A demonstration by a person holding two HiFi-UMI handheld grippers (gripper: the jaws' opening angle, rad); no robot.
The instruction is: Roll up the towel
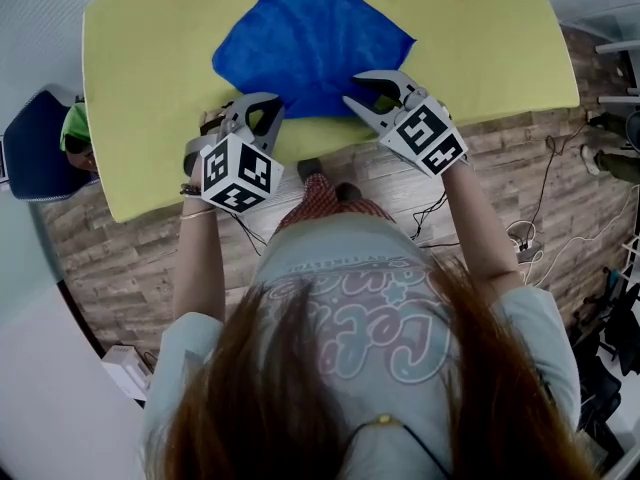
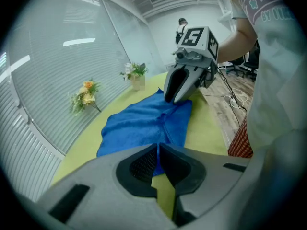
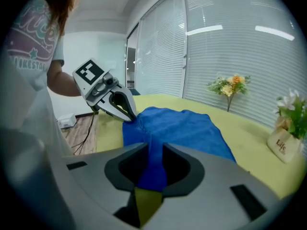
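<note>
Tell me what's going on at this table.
A person stands at a yellow-green table with a gripper in each hand, working on a blue towel. The left gripper has its jaws shut on the towel's near edge. The right gripper has its jaws apart, with a fold of that edge between them. The towel lies spread out, slightly rumpled near the grippers, with no roll formed yet.

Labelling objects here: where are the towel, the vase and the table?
towel (image 1: 310, 38), head view, cloth's middle.
vase (image 3: 284, 146), right gripper view, front face.
table (image 1: 140, 98), head view, bare top at left.
</note>
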